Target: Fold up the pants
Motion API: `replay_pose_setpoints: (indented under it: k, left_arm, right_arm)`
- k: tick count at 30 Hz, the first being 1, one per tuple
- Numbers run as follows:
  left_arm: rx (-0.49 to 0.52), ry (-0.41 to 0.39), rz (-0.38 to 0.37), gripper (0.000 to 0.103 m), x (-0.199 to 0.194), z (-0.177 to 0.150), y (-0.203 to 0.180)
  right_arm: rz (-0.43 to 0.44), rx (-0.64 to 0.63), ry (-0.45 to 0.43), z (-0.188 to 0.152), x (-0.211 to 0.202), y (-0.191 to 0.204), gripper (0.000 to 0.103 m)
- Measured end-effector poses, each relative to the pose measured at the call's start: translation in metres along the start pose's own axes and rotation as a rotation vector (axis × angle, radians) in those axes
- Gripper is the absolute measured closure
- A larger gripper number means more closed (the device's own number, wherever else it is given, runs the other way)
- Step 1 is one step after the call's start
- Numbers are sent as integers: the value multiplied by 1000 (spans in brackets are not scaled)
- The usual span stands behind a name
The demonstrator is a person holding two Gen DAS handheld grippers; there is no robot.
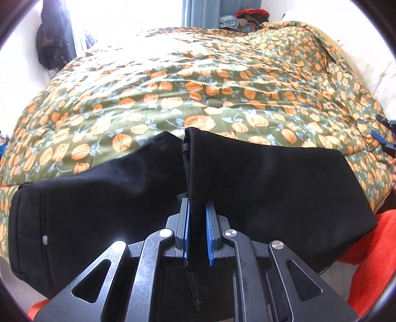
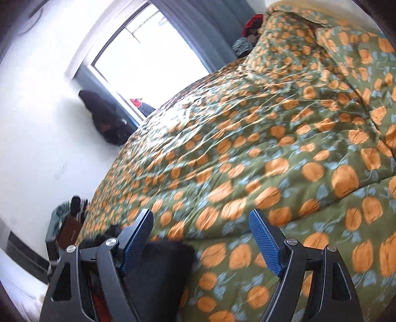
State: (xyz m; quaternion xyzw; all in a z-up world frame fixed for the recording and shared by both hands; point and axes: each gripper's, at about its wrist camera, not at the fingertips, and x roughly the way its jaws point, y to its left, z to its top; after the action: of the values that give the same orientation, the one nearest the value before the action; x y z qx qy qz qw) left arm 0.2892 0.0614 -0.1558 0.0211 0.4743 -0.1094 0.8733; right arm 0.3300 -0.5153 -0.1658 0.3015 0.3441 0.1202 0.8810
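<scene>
Black pants (image 1: pixel 272 178) lie across the near edge of a bed, spread left and right, with a button showing at the left end. A raised fold of the pants stands up in the middle, and my left gripper (image 1: pixel 197 201) is shut on it, the blue pads pressing the cloth from both sides. My right gripper (image 2: pixel 201 214) is open above the bedspread with nothing between its fingers. A dark corner of the pants (image 2: pixel 160 267) lies just below its left finger. The right gripper (image 1: pixel 377 126) also shows at the far right edge of the left wrist view.
A green bedspread (image 1: pixel 198 86) with orange flowers covers the bed. An orange-red cloth (image 1: pixel 371 247) hangs at the bed's near right corner. A dark bag (image 1: pixel 52 37) hangs by the window at the far left. Piled clothes (image 1: pixel 242 19) and a white pillow (image 1: pixel 366 49) lie at the head.
</scene>
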Motion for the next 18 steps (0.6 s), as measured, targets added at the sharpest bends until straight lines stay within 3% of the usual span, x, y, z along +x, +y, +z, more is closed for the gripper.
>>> replay_pose_setpoints:
  k: [1,3,4,7,8,10,13,15,17,18]
  left_arm:
    - [14,14,-1,85,7,0,-1]
    - [42,69,47,48,24,-3,-6]
    - [43,91,68,25,28,-6,-7]
    - [-53,31,20,19,16,-10,8]
    - [-98,7,9,11,12,-8,18]
    - [-167,-44,57,5,11,3,39]
    - [-246,-93,136,5,27,25,70]
    - [-310,-142,157,1,47,36,87]
    - [-326,-116,177,1,76,39,94]
    - [-287,-97,220,0,92,41,92]
  right_arm:
    - [-2,47,-14,12,2,-16,22]
    - [42,162,-16,28,13,-51,15]
    - [77,234,-8,30,20,-70,12]
    - [107,463,68,15,46,-135,12]
    - [142,531,85,6,52,-155,14]
    - [252,560,45,-3,48,-175,28]
    - [386,547,24,-8,42,-184,30]
    - [380,570,32,-7,44,-186,31]
    - [306,576,76,3,47,-176,30]
    - [279,568,98,10,47,-167,25]
